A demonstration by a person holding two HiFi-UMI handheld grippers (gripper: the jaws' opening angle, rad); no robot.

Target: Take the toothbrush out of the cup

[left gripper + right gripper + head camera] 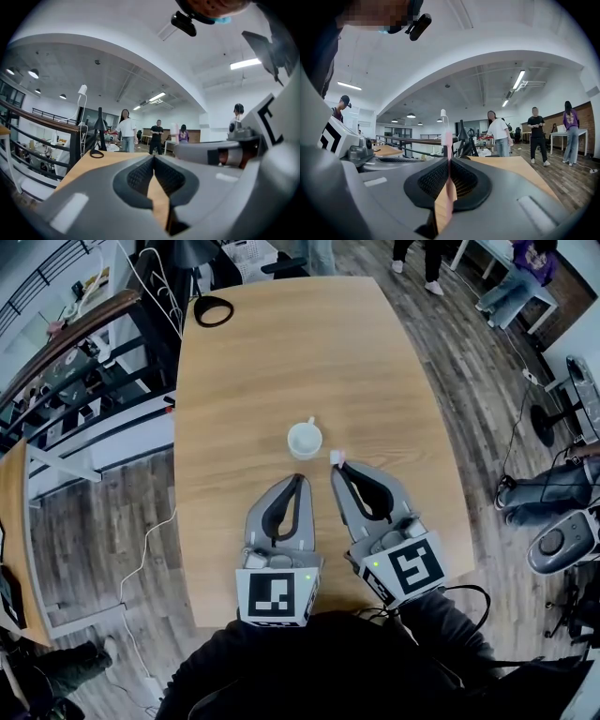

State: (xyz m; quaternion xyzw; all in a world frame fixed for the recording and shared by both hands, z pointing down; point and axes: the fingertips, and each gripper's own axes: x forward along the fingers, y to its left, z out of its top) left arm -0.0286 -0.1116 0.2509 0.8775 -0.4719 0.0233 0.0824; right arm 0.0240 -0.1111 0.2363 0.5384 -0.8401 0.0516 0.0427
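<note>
Head view: a long wooden table (281, 362) carries a white cup (305, 440), upright near its middle, handle turned to the far side, its interior showing only white. The two grippers lie side by side over the near part of the table, pointing away from the person. The left gripper (299, 478) ends just short of the cup, its jaws drawn together with nothing between them. The right gripper (336, 468) sits just right of the cup, jaws closed on a pink toothbrush (337, 457), whose pale head shows at the jaw tips, outside the cup and apart from its rim. A black ring (214, 311) lies at the table's far left corner (what it is cannot be made out). Left gripper view: the two dark ribbed pads (138, 177) meet at their tips and hold nothing; bare tabletop shows through the gap behind them, and the right gripper's grey body crosses the right side of the frame. Several people (126, 133) stand in the room beyond the table's far end. Right gripper view: the pads press from either side on the toothbrush's handle, which stands upright between them with its head rising above the jaw tips; the left gripper's marker cube (333, 135) appears at the left edge.
</note>
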